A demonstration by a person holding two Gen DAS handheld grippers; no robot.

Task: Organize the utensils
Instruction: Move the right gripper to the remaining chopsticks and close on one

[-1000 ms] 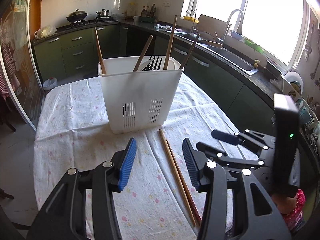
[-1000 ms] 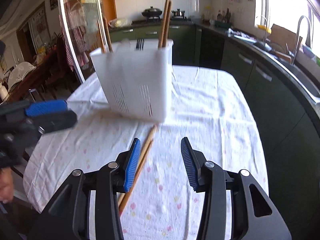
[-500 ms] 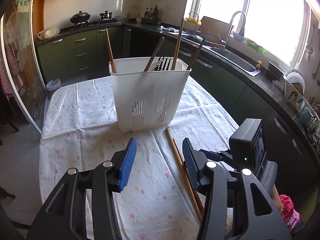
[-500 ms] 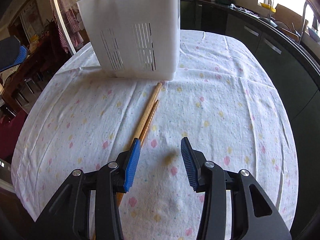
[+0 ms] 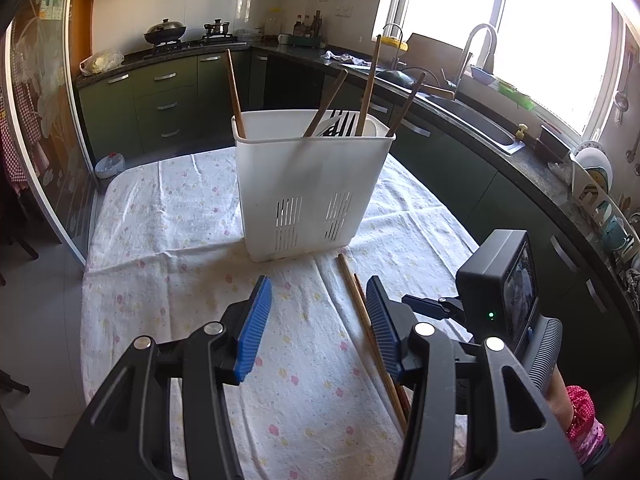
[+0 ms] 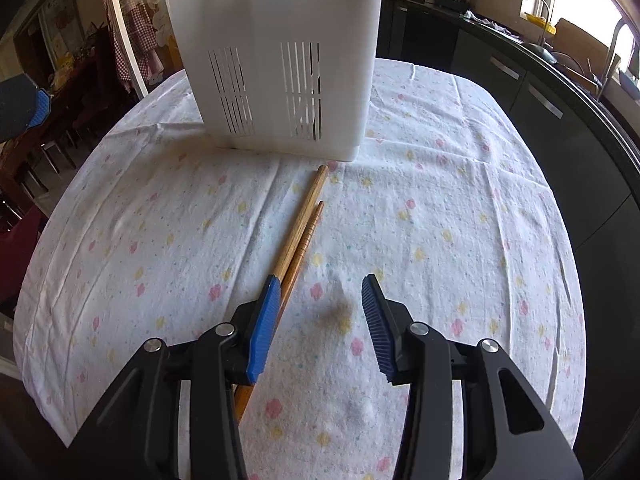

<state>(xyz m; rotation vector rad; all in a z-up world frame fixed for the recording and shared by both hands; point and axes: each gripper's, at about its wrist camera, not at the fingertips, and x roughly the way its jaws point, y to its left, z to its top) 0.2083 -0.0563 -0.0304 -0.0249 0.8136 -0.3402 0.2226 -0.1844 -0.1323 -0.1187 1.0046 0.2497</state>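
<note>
A white slotted utensil basket (image 5: 312, 184) stands on the floral tablecloth (image 5: 168, 240), with several wooden chopsticks and dark utensils upright in it. Two loose wooden chopsticks (image 6: 306, 224) lie side by side on the cloth in front of the basket (image 6: 280, 60). My right gripper (image 6: 320, 286) hangs open low over the cloth, its left finger above the chopsticks' near part, nothing between the pads. My left gripper (image 5: 318, 286) is open and empty, higher up, with the loose chopsticks (image 5: 356, 300) just under its right finger. The right gripper's body (image 5: 500, 300) shows beside it.
The table's rounded edges drop off on all sides. A dark green counter with sink and tap (image 5: 476, 44) runs along the right. A stove with pots (image 5: 166, 32) is at the back, a glass door (image 5: 44, 128) on the left. A pink sleeve (image 5: 580, 420) shows lower right.
My right gripper has sunk and tipped toward the cloth, closer to the two loose chopsticks; the basket's rim has left its view. The left gripper has barely moved.
</note>
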